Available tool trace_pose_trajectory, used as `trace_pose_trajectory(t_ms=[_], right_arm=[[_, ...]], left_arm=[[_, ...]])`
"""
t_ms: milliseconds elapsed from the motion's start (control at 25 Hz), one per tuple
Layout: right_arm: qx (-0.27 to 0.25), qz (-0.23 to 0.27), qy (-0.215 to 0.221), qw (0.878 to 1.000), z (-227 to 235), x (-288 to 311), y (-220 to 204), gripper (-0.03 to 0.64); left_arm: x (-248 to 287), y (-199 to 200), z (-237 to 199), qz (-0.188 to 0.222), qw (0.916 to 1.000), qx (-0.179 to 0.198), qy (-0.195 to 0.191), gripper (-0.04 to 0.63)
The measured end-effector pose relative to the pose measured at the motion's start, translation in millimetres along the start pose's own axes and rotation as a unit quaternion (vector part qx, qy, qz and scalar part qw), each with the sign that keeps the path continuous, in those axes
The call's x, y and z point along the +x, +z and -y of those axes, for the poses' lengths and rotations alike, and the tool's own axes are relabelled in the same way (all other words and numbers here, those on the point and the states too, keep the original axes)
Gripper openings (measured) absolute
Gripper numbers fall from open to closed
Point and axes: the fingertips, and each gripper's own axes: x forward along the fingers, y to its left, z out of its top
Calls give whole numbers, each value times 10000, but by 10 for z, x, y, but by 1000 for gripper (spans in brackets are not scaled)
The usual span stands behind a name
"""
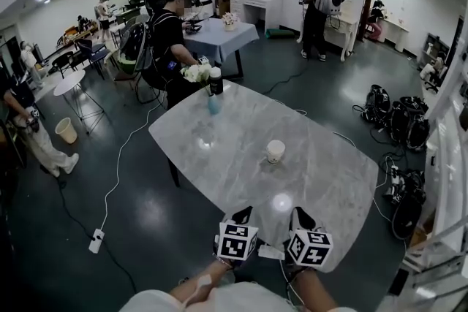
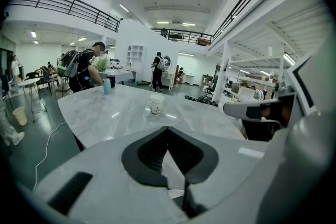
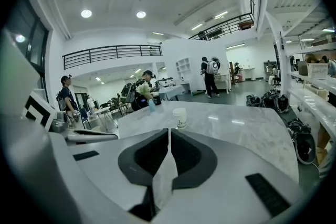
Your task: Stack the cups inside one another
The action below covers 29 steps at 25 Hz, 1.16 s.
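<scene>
Looking steeply down: a pale grey, marble-patterned tabletop (image 1: 329, 179) with rounded corners, in a large open room with a dark floor.

Near the middle of the tabletop, upright and alone, a white paper cup (image 1: 276, 150). Impossible to tell whether a single cup or several nested together.

At the far end, well apart from the cup and close to one another: a light blue bottle (image 1: 213, 105), a dark container (image 1: 216, 81) and a bunch of white flowers (image 1: 196, 72).

At the near edge, side by side and aimed toward the cup: left tool (image 1: 242, 215) and right tool (image 1: 302, 216), each carrying a cube of black-and-white square markers.

- **Left tool:** closed, jaw tips meeting, nothing gripped.
- **Right tool:** closed too, jaw tips together, nothing between them.
- **Both:** well short of the cup, not touching it.

Just beyond the far end of the tabletop, a person in black (image 1: 170, 40) with a backpack, bent toward the flowers. Further back, more people, other tables and white shelving.

On the floor to the right, a cluster of dark bags (image 1: 395, 117). To the left, a white cable leading to a power strip (image 1: 96, 240).
</scene>
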Motion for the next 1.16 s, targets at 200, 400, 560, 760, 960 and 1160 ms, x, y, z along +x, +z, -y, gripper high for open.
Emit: trace_pose_trajectory(t_ms=[200,400,560,760,960,1160], right_arm=[[-116,-34,97,9999,-52,-7,-6,9],[-171,-76,40,9998,-56,31,-14,8],[-156,-104,0,9998,-44,67,-23,8],[-164,-167,26,9997,-83,183,-33,8],[-162,-211,82,9996,-151,268,-40,8],[-191,-254,85,9995,-238,342,-8,8]], left_arm=[[-16,10,-32,27,10000,-39,49,-5],[27,16,-42,21,10000,-29,8,-5],[50,-4,-59,-17,10000,0,-11,-5],[99,6,-162,-44,10000,-6,24,-5],[126,30,-241,-52,10000,-16,51,-5],[118,79,-341,-59,10000,-17,45,-5]])
